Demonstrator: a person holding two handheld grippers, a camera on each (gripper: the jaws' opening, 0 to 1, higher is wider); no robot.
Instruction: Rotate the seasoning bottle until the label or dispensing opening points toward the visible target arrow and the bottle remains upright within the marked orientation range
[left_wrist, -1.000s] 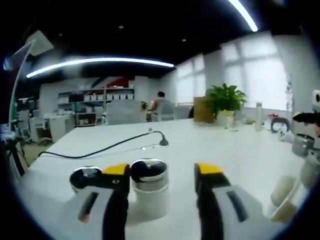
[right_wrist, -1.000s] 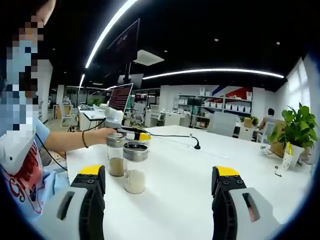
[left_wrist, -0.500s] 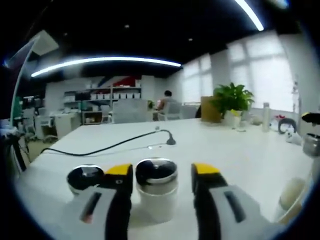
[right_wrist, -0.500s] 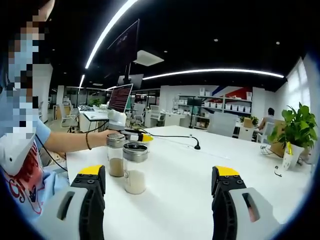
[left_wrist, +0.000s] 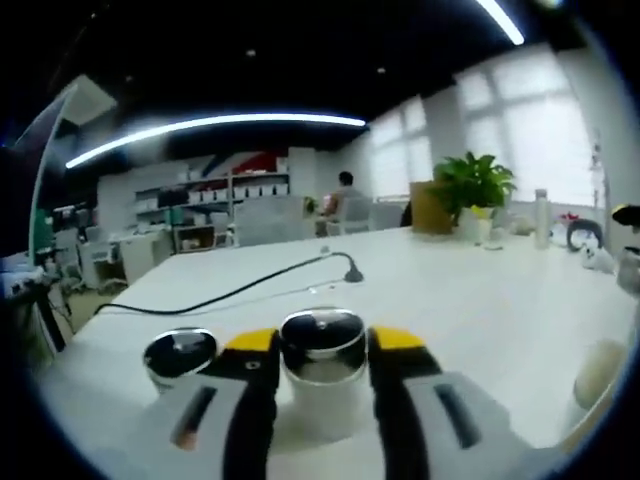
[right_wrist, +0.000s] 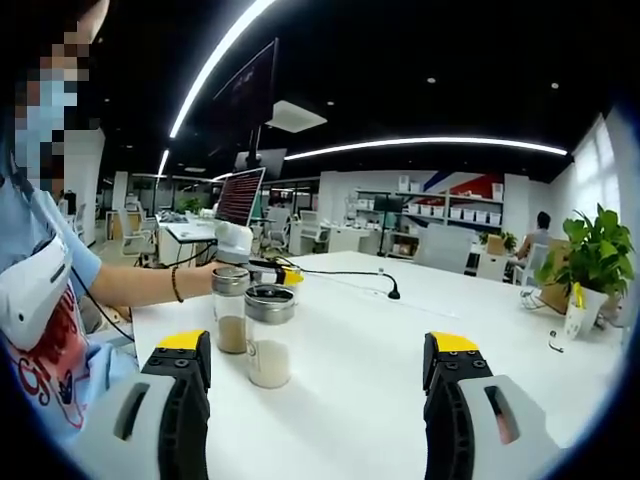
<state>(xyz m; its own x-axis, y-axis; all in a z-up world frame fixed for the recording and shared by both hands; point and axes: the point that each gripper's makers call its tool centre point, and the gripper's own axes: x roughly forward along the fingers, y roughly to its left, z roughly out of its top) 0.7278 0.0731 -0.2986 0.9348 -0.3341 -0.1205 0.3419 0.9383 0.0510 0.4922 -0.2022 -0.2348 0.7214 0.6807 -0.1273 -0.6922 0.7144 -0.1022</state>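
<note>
white table (right_wrist: 360, 380) | black cable (left_wrist: 230, 293) | potted plant (right_wrist: 590, 265) | laptop (right_wrist: 240, 195)

Grey grippers (right_wrist: 316, 375), yellow-tipped fingers (right_wrist: 184, 341)

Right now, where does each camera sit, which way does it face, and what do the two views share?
Left gripper view: rides the left gripper, low over the white table, facing windows and a plant; its yellow-tipped jaws flank a steel-capped jar, second jar beside.
Right gripper view: rides the right gripper, jaws wide apart, facing shelves; the person's forearm reaches toward the jars.
Shared: both jars, the black cable, the plant.
</note>
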